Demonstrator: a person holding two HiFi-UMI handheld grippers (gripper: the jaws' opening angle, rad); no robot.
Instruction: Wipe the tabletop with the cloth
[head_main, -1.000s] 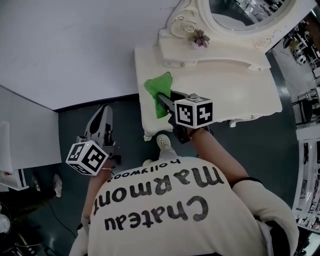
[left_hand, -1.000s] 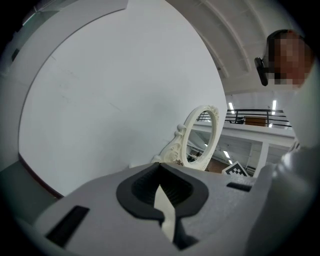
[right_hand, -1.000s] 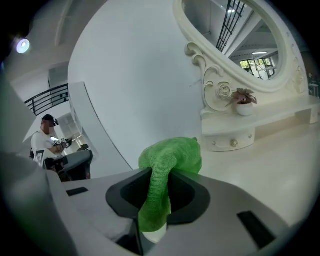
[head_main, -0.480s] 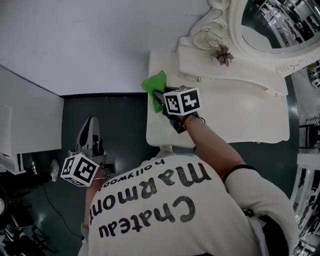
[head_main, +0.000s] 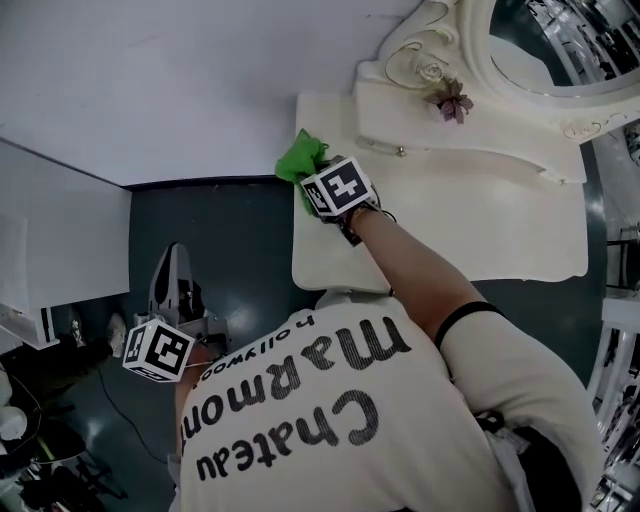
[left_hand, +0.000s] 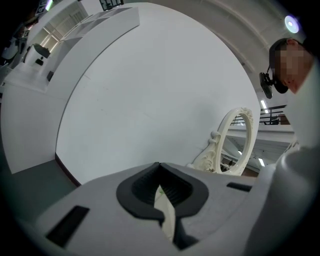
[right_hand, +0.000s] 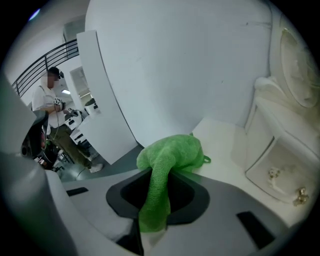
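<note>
A green cloth (head_main: 300, 157) lies bunched at the back left corner of the cream tabletop (head_main: 470, 215). My right gripper (head_main: 312, 188) is shut on the cloth, and a strip of it (right_hand: 156, 192) runs down between the jaws while the rest (right_hand: 175, 150) rests on the table. My left gripper (head_main: 172, 275) hangs low over the dark floor to the left of the table. Its jaws are closed with nothing in them (left_hand: 161, 200).
A carved cream mirror (head_main: 520, 60) with a small drawer unit (head_main: 440, 125) stands along the back of the table. A white wall (head_main: 160, 80) runs behind and left. A white cabinet (head_main: 50, 250) stands at the left. Another person (right_hand: 47, 107) stands far off.
My right gripper has slid the cloth farther toward the table's back left corner. The left gripper has dropped a little lower at the left.
</note>
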